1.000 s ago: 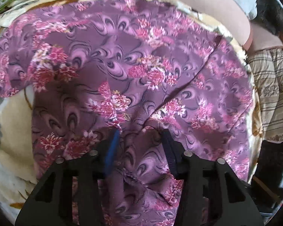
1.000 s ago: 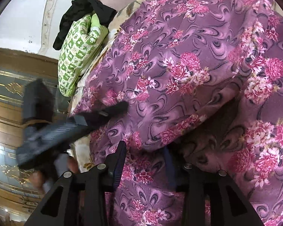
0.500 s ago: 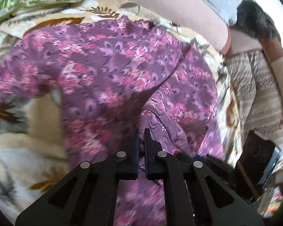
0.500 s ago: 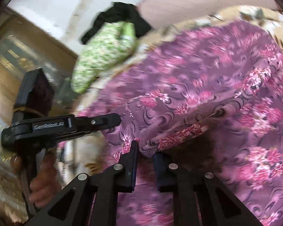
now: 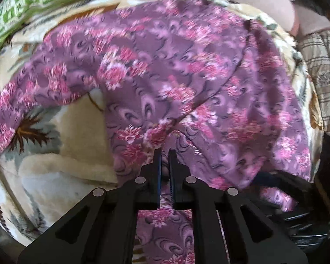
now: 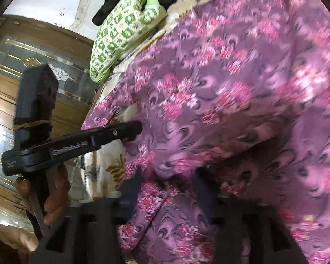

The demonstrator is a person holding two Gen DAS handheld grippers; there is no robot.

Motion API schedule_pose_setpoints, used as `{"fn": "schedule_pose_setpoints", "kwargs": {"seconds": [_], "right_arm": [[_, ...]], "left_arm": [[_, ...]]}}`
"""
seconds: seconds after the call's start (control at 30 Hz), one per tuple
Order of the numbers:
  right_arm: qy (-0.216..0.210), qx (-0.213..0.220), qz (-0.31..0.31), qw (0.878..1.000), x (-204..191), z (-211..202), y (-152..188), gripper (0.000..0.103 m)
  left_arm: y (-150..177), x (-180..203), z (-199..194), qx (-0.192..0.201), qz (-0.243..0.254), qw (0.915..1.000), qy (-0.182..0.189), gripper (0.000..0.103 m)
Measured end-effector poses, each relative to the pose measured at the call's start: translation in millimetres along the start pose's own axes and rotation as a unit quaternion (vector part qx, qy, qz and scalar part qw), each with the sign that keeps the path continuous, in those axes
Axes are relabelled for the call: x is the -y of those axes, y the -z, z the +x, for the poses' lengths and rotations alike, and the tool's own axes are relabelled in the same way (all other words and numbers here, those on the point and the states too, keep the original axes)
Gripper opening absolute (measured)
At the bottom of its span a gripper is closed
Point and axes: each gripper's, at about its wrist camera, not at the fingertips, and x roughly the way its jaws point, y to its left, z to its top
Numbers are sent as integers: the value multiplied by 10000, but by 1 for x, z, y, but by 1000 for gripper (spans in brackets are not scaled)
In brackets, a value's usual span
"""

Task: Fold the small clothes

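While your left gripper (image 5: 164,154) pinches a fold of the one purple floral garment (image 5: 176,70) between nearly closed fingers, your right gripper (image 6: 168,171) has fingers parting with cloth lying between them. That garment lies spread over the cream patterned blanket (image 5: 77,132) on the bed, with one green-patterned pillow (image 6: 123,33) beyond it.

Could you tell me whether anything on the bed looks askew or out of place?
Nothing is damaged or spilled. The purple floral garment lies crumpled and unfolded across the cream leaf-print blanket, one part trailing off to the left. The left gripper pinches its fabric.
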Motion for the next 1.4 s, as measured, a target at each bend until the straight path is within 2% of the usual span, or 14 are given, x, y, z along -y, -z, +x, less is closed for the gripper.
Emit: {"fn": "schedule_pose_setpoints", "kwargs": {"seconds": [0.07, 0.23, 0.43, 0.5, 0.6, 0.63, 0.67, 0.83, 0.97, 1.03, 1.17, 1.27, 1.33, 1.4], "right_arm": [[497, -4, 71, 9987, 4, -15, -4, 53], [776, 817, 204, 9934, 12, -55, -14, 56], [765, 868, 2, 9933, -3, -50, -16, 56], [1120, 1188, -430, 9857, -21, -55, -13, 56], [1717, 1703, -818, 9669, -46, -64, -6, 56], [1715, 1718, -775, 9670, -50, -65, -5, 56], [1468, 1695, -663, 9723, -55, -67, -3, 56], [850, 1286, -633, 9860, -91, -57, -5, 56], [951, 1003, -1034, 9850, -127, -45, -4, 58], [1215, 837, -1085, 9831, -137, -37, -2, 70], [1150, 579, -800, 9884, -133, -27, 2, 70], [1153, 504, -694, 9896, -131, -26, 7, 70], [1164, 501, -689, 9895, -129, -27, 9, 70], [1184, 486, -663, 9896, -127, -29, 12, 70]], "left_arm": [[-1, -2, 7, -59, -89, 9999, 17, 7], [3, 6, 4, 15, 177, 9998, -102, 7], [-2, 3, 6, 15, 57, 9999, -157, 7], [-6, -3, -4, 223, -107, 9996, -123, 7], [-4, -30, -34, 876, -629, 9941, -145, 30], [-3, -45, -42, 1045, -929, 9901, -143, 50], [-1, -64, -49, 1181, -1304, 9843, -124, 65], [37, -180, -65, 1418, -3563, 9235, -122, 66], [84, -246, -76, 1494, -4740, 8670, -350, 66], [92, -267, -68, 1517, -5166, 8422, -287, 66], [82, -296, -45, 1040, -5436, 8324, -296, 66], [81, -307, -49, 1165, -5643, 8166, -341, 63], [86, -311, -61, 1450, -5710, 8062, -556, 50], [84, -310, -65, 1534, -5679, 8057, -696, 36]]}}
